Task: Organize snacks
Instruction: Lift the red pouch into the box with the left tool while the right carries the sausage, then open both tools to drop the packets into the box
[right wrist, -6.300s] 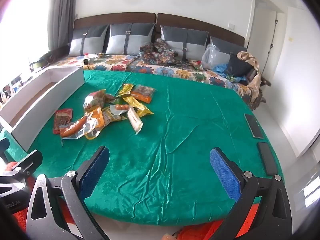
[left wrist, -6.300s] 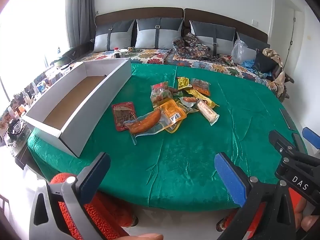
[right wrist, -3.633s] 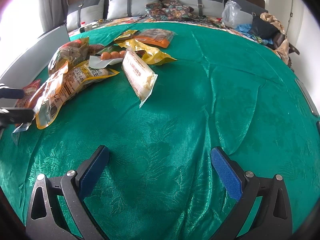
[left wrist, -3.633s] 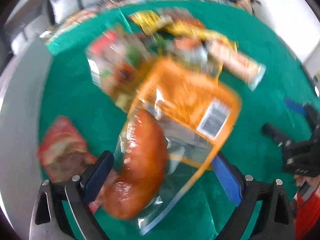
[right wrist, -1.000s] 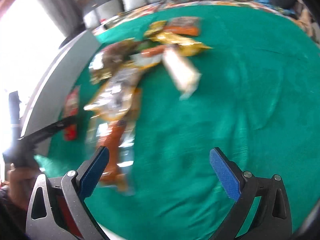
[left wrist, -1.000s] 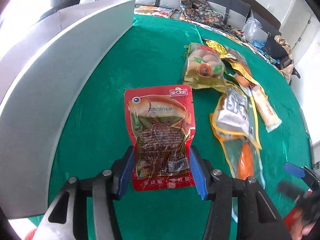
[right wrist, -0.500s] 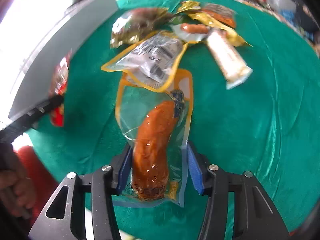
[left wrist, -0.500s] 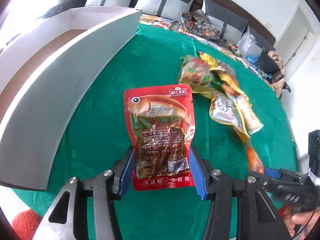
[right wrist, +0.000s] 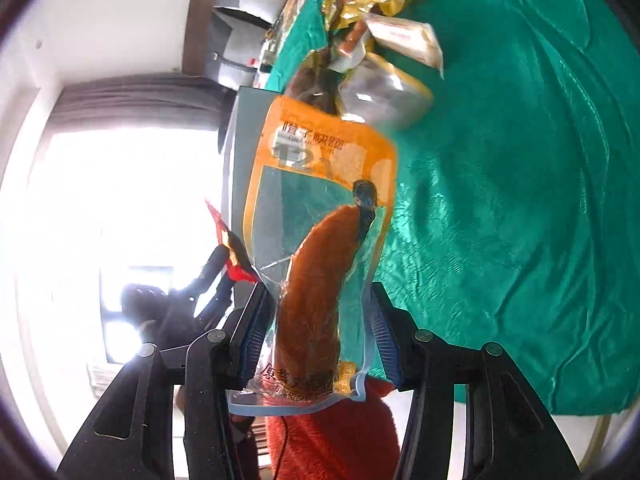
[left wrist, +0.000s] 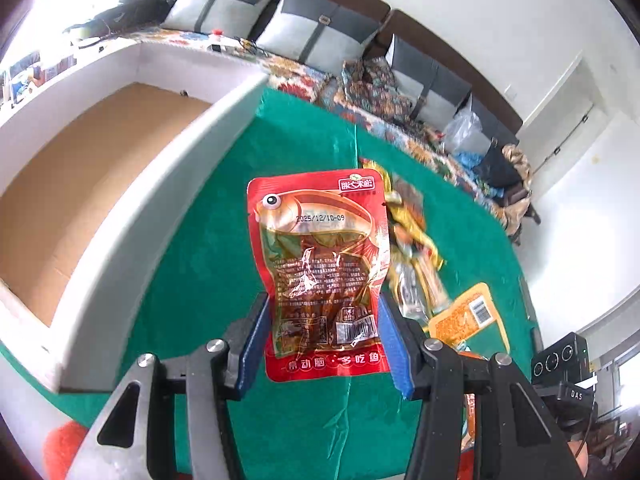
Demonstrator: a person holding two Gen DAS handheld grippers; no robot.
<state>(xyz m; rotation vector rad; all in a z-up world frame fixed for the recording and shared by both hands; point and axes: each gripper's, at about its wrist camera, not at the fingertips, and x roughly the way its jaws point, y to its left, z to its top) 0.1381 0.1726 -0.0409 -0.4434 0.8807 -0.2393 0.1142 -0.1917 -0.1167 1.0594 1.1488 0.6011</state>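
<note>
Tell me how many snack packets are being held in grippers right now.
2. The red fish packet is in the left gripper; the orange sausage packet is in the right gripper.

We read the date 2025/12/10-09 on the red fish pouch (left wrist: 320,276), "DAS" on the black device (left wrist: 568,384) at right, and a large "12" on the orange sausage pack (right wrist: 320,208).

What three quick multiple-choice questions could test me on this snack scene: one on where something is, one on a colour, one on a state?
1. Where is the white box?
A. left of the green cloth
B. on the pillows
C. on the floor

2. What colour is the fish packet?
A. blue
B. red
C. white

3. How is the sausage pouch?
A. lying in the box
B. torn open
C. clamped in the right gripper

Answers: 1 A, it stands along the cloth's left edge; 2 B, red wrapper; 3 C, blue pads press both its sides.
</note>
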